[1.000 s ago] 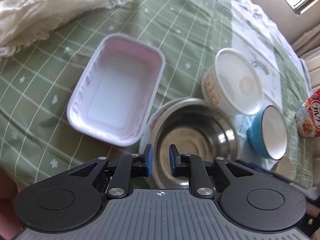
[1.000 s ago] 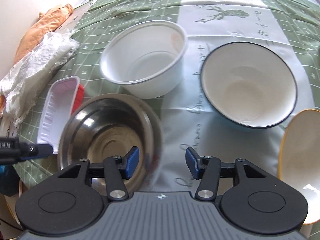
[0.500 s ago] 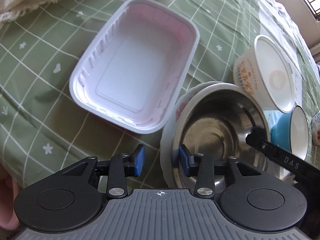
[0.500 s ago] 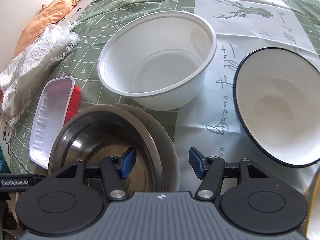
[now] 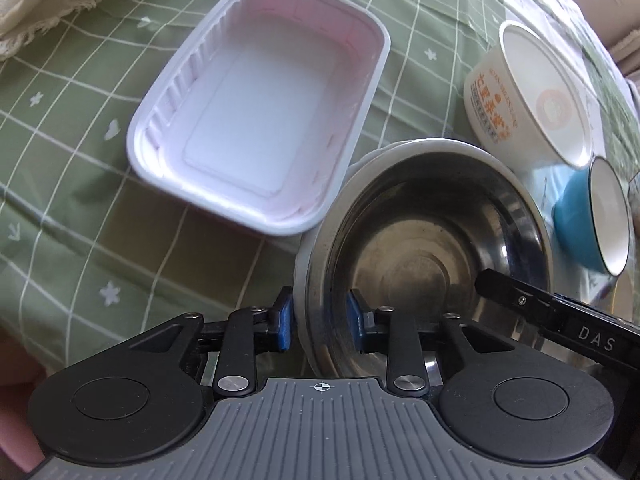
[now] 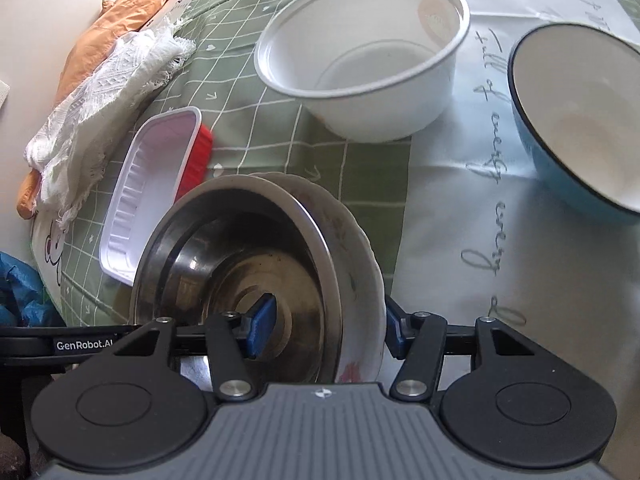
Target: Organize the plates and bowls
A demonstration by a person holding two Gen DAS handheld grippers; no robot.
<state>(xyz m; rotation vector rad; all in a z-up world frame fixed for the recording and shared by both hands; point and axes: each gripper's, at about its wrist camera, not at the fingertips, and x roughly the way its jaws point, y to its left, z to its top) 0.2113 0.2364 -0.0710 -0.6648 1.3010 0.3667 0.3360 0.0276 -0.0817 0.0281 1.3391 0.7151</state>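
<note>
Left wrist view: the left tongs (image 5: 318,322) straddle the near rim of the steel bowl (image 5: 432,264), which sits nested in a white plate (image 5: 301,280). One blue pad stands outside the plate edge, the other inside the bowl wall. The jaws are closing, with both rims between them; whether the pads press yet cannot be told. The tip of the right tongs shows at the bowl's far side. Judged step: a two-sided grasp of the bowl-and-plate stack. The next move calls for both grips to seat firmly before any lift, and for a level carry.

A white plastic tray (image 5: 260,120) lies just beside the stack. A paper bowl (image 5: 528,96) and a blue bowl (image 5: 592,220) lie beyond it.

Right wrist view: the right tongs (image 6: 324,330) straddle the opposite rim, one pad inside the steel bowl, one outside the plate. These jaws are also closing, with a small gap visible at the outer pad.

The tabletop carries a green checked cloth (image 6: 248,128) with a pale printed panel. A white fringed cloth (image 6: 100,100) and an orange item (image 6: 120,16) lie at its edge. Bright daylight falls across the scene.
</note>
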